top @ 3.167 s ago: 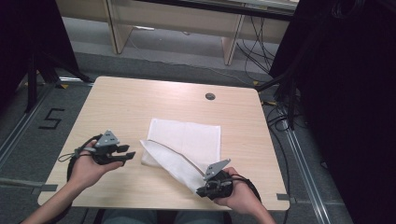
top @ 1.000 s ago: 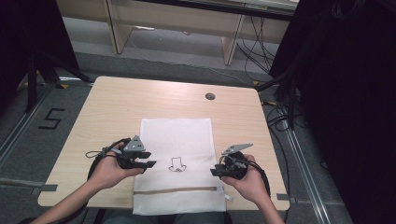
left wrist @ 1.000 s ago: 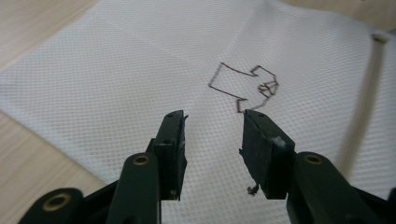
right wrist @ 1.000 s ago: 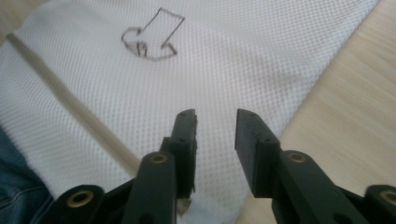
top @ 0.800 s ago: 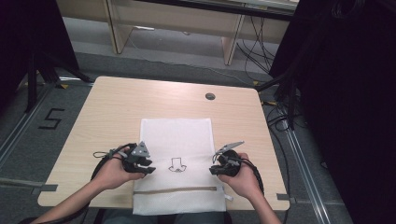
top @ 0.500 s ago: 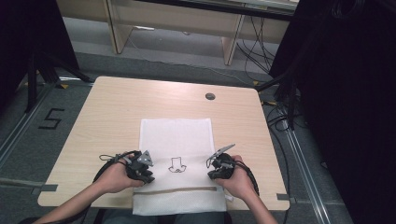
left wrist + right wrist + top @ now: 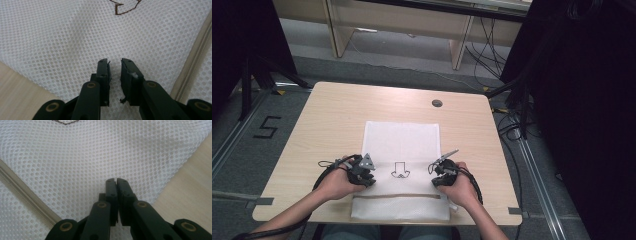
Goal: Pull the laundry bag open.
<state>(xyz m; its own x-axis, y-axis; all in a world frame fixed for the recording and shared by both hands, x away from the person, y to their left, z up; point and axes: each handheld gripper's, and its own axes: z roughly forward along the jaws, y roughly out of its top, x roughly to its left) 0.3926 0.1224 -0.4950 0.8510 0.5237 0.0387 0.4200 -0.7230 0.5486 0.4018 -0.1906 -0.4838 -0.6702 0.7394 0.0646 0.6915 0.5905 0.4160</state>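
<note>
Where the near edge of the table [image 7: 302, 130] runs, white mesh laundry bag [image 7: 402, 145] spread flat, zipper [image 7: 399, 196] crosswise near that end, small brown print [image 7: 400, 171] mid-panel. Left claw [image 7: 115, 65] down on the mesh beside the print, jaws just closing, narrow gap left, not yet pinching. Right claw [image 7: 116, 181] on the opposite side, clenched, whether on mesh cannot tell. Round grommet [image 7: 437, 103] beyond.
</note>
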